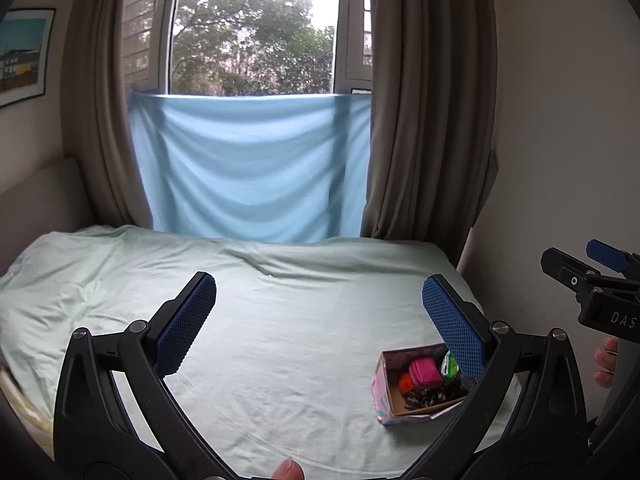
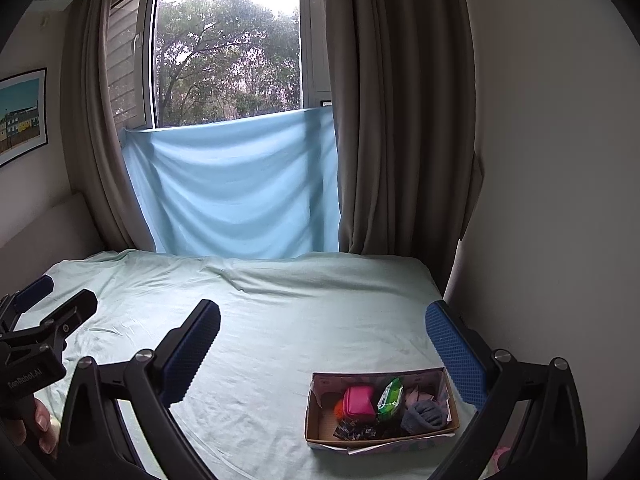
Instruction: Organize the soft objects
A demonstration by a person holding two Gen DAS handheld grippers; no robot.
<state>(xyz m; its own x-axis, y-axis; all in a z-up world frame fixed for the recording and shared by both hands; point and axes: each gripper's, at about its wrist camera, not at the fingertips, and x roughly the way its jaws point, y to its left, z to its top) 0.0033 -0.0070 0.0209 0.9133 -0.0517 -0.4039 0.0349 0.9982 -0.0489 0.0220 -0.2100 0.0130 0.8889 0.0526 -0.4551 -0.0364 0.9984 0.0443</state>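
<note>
Task status: judged complete or nearly so. The soft items sit gathered in the cardboard box [image 2: 382, 438]; none lies loose on the visible part of the bed sheet [image 2: 280, 320].
Box location: on the sheet near the bed's right edge, low and right of centre in both wrist views.
Box contents: pink pouch [image 2: 359, 400], green packet [image 2: 390, 394], grey balled socks [image 2: 425, 416], an orange item [image 2: 339, 405] partly hidden behind the pouch, dark patterned pieces [image 2: 354, 433] along the near wall.
Remaining work: none apparent; the bed's near edge is hidden by the gripper frames, so strays there cannot be ruled out.
Left gripper [image 1: 316, 312]: jaws spread wide, holding nothing, raised above the sheet, touching no item.
Right gripper [image 2: 322, 340]: jaws spread wide, empty, raised over the sheet behind the box, clear of it.
Hands: fingers [image 1: 606, 362] visible on the right handle only.
</note>
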